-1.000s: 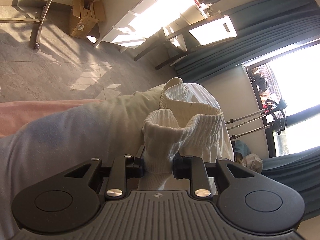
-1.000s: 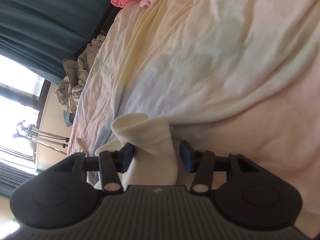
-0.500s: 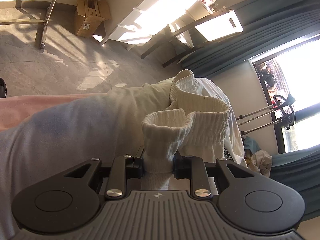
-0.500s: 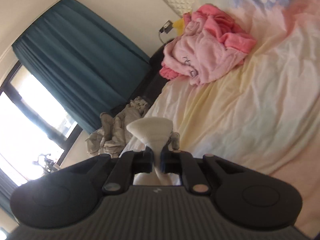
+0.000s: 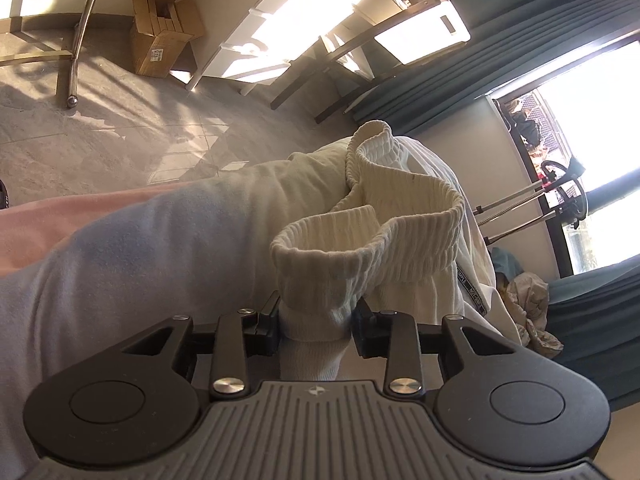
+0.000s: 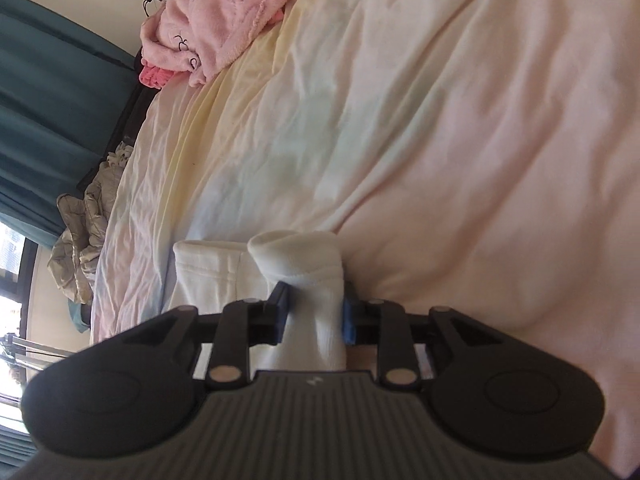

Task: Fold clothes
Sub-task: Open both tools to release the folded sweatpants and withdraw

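Observation:
In the left wrist view a white ribbed sock cuff (image 5: 320,268) stands up between the pads of my left gripper (image 5: 316,326). The jaws are opening and the cuff no longer looks pinched. A second ribbed cuff (image 5: 404,196) curls behind it, over a white garment (image 5: 460,280). In the right wrist view the smooth end of a white sock (image 6: 308,264) sits between the blue pads of my right gripper (image 6: 314,312). Its jaws are opening too, and the cloth loosely fills the gap. Both lie on the pastel bed sheet (image 6: 400,120).
A pink fleece garment (image 6: 216,20) lies at the bed's far end and a folded white cloth (image 6: 208,272) beside the sock. Crumpled grey clothes (image 6: 84,232) sit by the teal curtain (image 6: 48,80). Past the bed edge are tiled floor (image 5: 100,132), a cardboard box (image 5: 160,40) and a chair (image 5: 340,72).
The left jaws have spread wider around the cuff. The right gripper clamped the sock and tilted up half a second ago; now it points down at the bed again with its jaws parted.

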Demonstrator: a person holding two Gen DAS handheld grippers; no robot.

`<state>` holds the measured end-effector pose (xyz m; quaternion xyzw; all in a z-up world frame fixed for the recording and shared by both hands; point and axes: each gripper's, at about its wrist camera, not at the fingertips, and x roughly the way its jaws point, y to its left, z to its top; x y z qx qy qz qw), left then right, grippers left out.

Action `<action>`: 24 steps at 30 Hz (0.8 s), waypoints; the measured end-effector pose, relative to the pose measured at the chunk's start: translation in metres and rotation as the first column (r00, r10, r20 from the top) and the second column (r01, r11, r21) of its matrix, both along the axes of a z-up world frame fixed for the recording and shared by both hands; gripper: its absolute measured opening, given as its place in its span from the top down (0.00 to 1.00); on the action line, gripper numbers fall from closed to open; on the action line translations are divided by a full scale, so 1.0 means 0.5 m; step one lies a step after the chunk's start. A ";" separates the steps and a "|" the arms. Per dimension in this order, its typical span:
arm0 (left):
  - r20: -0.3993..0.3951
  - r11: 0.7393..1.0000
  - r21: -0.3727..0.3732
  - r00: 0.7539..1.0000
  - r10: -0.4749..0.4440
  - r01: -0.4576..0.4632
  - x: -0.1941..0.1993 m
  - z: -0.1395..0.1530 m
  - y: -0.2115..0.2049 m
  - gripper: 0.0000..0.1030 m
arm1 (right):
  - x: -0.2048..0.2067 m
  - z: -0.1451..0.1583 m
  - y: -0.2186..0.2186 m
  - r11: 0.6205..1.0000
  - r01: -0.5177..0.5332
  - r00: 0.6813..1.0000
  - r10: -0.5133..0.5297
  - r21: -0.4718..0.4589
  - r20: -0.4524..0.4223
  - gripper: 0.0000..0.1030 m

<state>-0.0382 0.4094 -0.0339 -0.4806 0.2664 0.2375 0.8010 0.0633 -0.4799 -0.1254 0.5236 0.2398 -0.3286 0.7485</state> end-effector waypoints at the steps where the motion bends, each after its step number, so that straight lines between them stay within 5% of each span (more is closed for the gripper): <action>1: -0.011 0.999 0.035 1.000 -0.017 0.017 -0.002 0.009 -0.004 0.36 | -0.003 0.010 0.002 1.000 0.001 1.000 -0.001 -0.021 -0.005 0.58; 2: -0.014 0.997 0.073 0.999 -0.032 0.033 -0.006 0.019 -0.008 0.31 | -0.006 0.021 0.004 0.999 0.004 1.000 -0.005 -0.045 -0.006 0.51; 7: -0.016 0.946 0.293 0.990 -0.140 0.139 -0.025 0.095 -0.061 0.15 | -0.010 0.097 0.033 0.967 -0.028 0.998 0.044 -0.252 0.055 0.50; 14: -0.009 0.762 0.607 0.960 -0.279 0.227 0.003 0.191 -0.225 0.09 | 0.027 0.174 0.131 0.834 -0.238 0.947 0.313 -0.497 0.073 0.50; 17: -0.007 0.691 0.669 0.933 -0.360 0.272 0.035 0.206 -0.315 0.09 | 0.042 0.195 0.184 0.766 -0.345 0.891 0.449 -0.542 0.067 0.50; 24: -0.010 0.601 0.704 0.852 -0.523 0.378 0.122 0.206 -0.493 0.08 | 0.061 0.216 0.277 0.630 -0.471 0.780 0.624 -0.617 0.041 0.50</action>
